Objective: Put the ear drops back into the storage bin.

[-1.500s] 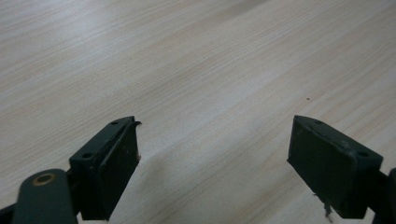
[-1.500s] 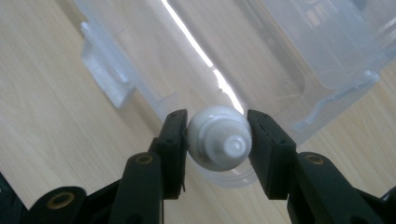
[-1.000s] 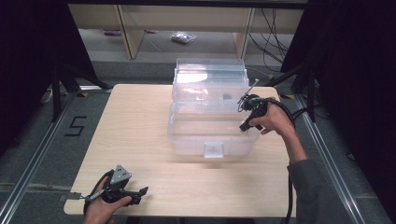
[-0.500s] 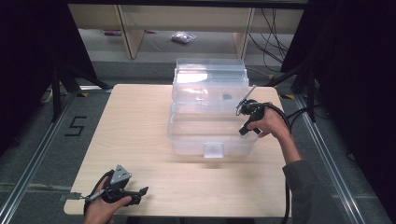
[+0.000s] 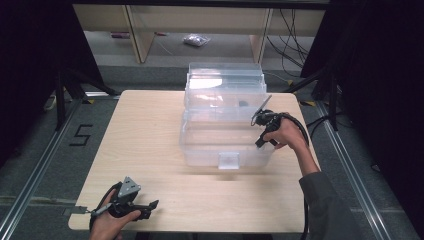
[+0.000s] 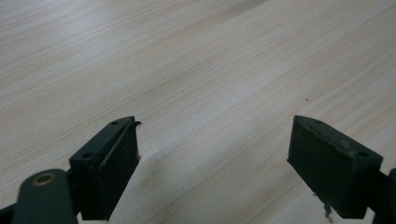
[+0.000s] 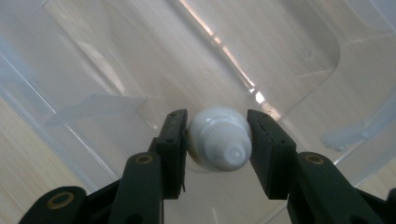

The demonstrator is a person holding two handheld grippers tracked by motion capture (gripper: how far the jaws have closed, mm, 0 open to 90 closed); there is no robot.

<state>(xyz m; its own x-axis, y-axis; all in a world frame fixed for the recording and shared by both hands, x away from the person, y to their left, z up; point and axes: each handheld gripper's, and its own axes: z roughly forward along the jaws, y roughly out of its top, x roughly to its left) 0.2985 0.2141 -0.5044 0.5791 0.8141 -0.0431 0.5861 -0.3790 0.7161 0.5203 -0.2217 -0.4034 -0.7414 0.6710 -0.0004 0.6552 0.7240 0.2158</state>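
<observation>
A clear plastic storage box (image 5: 210,152) stands in the middle of the wooden table (image 5: 145,140), its lid (image 5: 225,82) tipped up at the back. My right gripper (image 5: 261,140) hangs over the box's right rim, pointing down into it. In the right gripper view the right gripper (image 7: 217,116) is shut on a small white rounded bottle (image 7: 218,140), seen end-on above the box's clear floor (image 7: 140,60). My left gripper (image 5: 150,205) rests near the table's front left corner. Its jaws stand wide open over bare wood in the left gripper view, the left gripper (image 6: 212,126) holding nothing.
A small dark object (image 5: 243,103) lies inside the back part of the box. A latch tab (image 5: 229,160) sits on the box's front wall. Cables (image 5: 310,135) trail off the table's right side. Shelving (image 5: 200,20) stands beyond the far edge.
My right gripper has moved a little left and down, from beside the box to over its right rim, with the white bottle still in it. The left gripper has stayed put.
</observation>
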